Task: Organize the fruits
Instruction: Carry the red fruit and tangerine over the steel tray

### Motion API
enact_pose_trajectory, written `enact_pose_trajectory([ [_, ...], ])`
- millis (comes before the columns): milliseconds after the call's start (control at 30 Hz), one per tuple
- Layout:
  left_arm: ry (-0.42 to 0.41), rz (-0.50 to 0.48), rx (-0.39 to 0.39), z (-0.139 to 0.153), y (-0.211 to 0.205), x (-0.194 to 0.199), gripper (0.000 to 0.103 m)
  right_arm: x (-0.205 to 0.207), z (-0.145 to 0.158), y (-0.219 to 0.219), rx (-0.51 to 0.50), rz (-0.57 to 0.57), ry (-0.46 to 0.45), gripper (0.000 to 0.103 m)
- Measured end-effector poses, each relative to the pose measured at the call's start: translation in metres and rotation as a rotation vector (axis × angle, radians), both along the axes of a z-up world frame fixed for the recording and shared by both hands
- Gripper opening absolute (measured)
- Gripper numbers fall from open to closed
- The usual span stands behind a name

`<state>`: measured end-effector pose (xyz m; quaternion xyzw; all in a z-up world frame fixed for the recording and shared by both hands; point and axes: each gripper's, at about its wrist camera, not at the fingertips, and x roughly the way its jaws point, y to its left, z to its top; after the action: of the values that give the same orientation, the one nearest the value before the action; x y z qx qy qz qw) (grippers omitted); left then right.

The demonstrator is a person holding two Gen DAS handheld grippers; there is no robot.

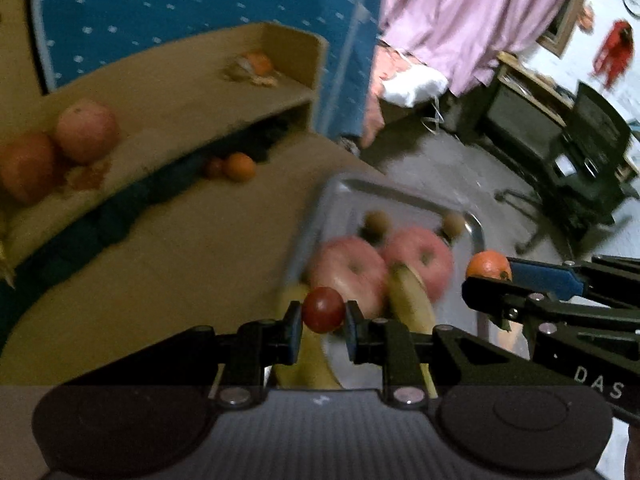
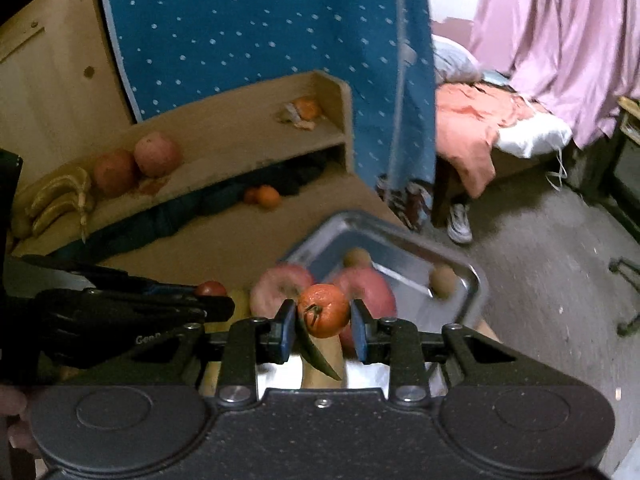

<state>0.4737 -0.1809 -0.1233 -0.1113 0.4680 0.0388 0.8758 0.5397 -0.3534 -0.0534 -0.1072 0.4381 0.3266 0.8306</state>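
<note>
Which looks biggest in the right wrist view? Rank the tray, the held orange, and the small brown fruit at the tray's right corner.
1. Tray.
2. Orange, held near the camera, so nearness inflates it.
3. Small brown fruit.

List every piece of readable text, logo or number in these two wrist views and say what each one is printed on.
"DAS", cut off by the frame edge: white letters on the right gripper arm, seen from the left wrist view.
"Gen", with further letters hidden: pale lettering on the left gripper body, seen from the right wrist view.
Wall clock at the top right of the left wrist view: too small and blurred to read.
No other text is visible.
</note>
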Motion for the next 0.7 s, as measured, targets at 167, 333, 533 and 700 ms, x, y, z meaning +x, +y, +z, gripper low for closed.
enact_pose_trajectory([
  [167, 0.054, -0.033, -0.001, -0.01, -0.021, -0.001, 0.024, -0.003, -0.013, -0.022, 0.006, -0.013, 0.05, 0.031],
  [333, 0.105, 0.001, 0.003, -0.019, -0.03, 0.009, 0.024, 0.009, -0.025, -0.031, -0.02, 0.034, 0.062, 0.031],
  [533, 0.17, 0.039, 0.041, -0.028, -0.037, 0.019, 0.025, 0.024, -0.048, -0.032, -0.048, 0.096, 0.096, 0.031],
  [700, 0.187, 0.072, 0.049, -0.032, -0.04, 0.023, 0.025, 0.033, -0.063, -0.029, -0.059, 0.152, 0.126, 0.031],
])
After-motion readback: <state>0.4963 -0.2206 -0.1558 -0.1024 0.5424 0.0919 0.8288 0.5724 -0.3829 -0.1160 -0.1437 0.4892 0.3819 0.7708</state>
